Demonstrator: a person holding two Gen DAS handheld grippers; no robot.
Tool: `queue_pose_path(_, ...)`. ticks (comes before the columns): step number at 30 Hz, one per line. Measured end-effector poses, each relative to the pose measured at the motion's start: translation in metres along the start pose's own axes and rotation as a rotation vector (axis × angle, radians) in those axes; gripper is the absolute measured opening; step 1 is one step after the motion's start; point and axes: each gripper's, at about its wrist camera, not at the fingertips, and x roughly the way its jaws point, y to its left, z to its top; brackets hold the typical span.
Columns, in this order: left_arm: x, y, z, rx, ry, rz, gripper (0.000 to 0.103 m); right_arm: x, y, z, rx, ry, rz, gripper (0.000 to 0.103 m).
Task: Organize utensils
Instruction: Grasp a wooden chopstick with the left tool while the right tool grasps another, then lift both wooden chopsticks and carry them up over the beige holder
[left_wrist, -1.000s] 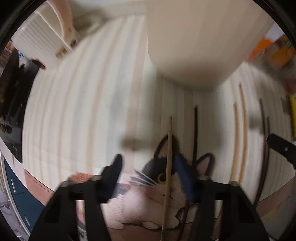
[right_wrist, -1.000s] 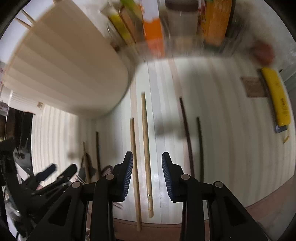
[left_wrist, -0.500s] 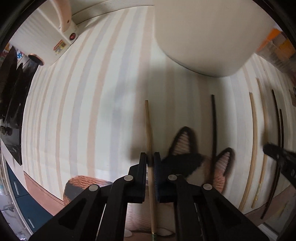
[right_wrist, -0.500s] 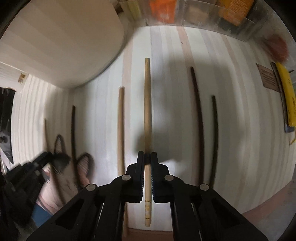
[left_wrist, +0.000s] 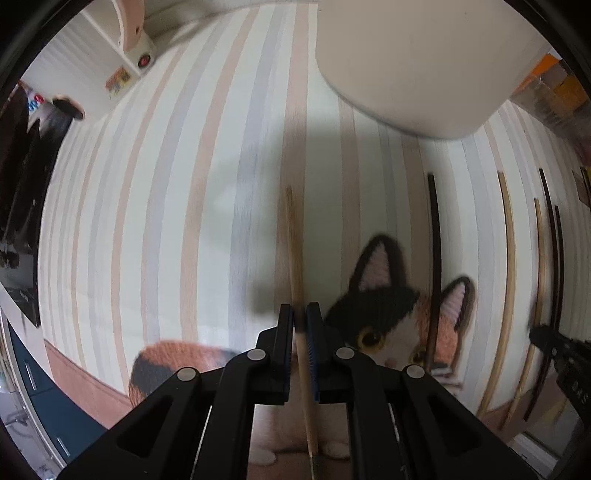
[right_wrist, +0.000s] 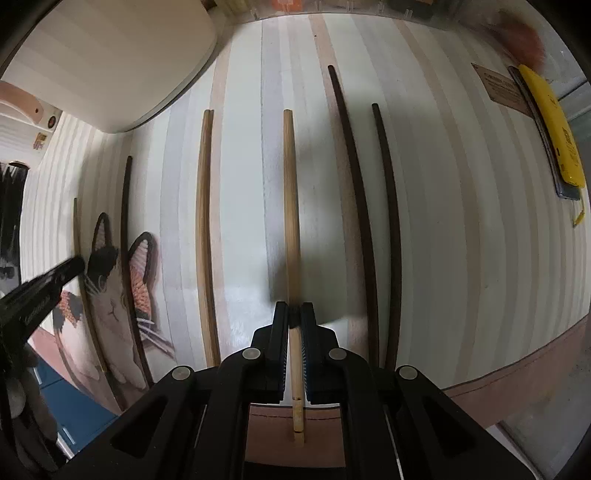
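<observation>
Chopsticks, light and dark, laid in parallel on a striped mat (right_wrist: 443, 221) printed with a cat (left_wrist: 388, 314).

Left gripper (left_wrist: 302, 317) pointed straight down, fingers clamped on a light chopstick (left_wrist: 295, 258) at about mid-length, stick running from 12 to 6 o'clock between the pads. Right gripper (right_wrist: 293, 314) likewise pointed straight down, clenched on another light chopstick (right_wrist: 291, 203), same 12-to-6 line, lower end poking out past the mat's brown border.

Seen only from the left wrist: the cat's face in full, with a dark chopstick (left_wrist: 436, 258) lying across one ear, and the tip of the right gripper at 3 o'clock. Seen only from the right wrist: a yellow object (right_wrist: 554, 125) at 2 o'clock, two dark chopsticks (right_wrist: 354, 192) just at 1 o'clock of the held stick, a light pair (right_wrist: 204, 221) at 10 o'clock, and the left gripper entering at 9 o'clock. Shared by both: a pale rounded container (right_wrist: 103, 62), at 1 o'clock from the left wrist, 11 o'clock from the right.
</observation>
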Motion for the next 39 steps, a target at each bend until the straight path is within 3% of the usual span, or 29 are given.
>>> queue_pose_path(5, 0.0, -0.001, -0.018, 0.018, -0.021, -0.004, 0.006, 0.0, 0.007, 0.003, -0.023, -0.025, -0.048, 0.014)
queue_pose_path(10, -0.001, -0.003, -0.029, -0.006, -0.033, 0.006, 0.005, 0.001, 0.031, 0.009, -0.048, -0.048, -0.096, 0.013)
queue_pose_path(12, 0.0, -0.003, -0.035, -0.01, -0.036, 0.005, 0.005, 0.002, 0.037, 0.015, -0.047, -0.038, -0.067, 0.008)
queue_pose_path(15, 0.0, -0.003, -0.038, -0.014, -0.034, -0.005, 0.005, 0.001, 0.042, 0.015, -0.038, -0.013, -0.03, 0.007)
queue_pose_path(39, 0.0, -0.002, -0.019, -0.014, -0.033, -0.008, 0.005, 0.017, 0.054, 0.044, -0.069, 0.0, -0.096, 0.008)
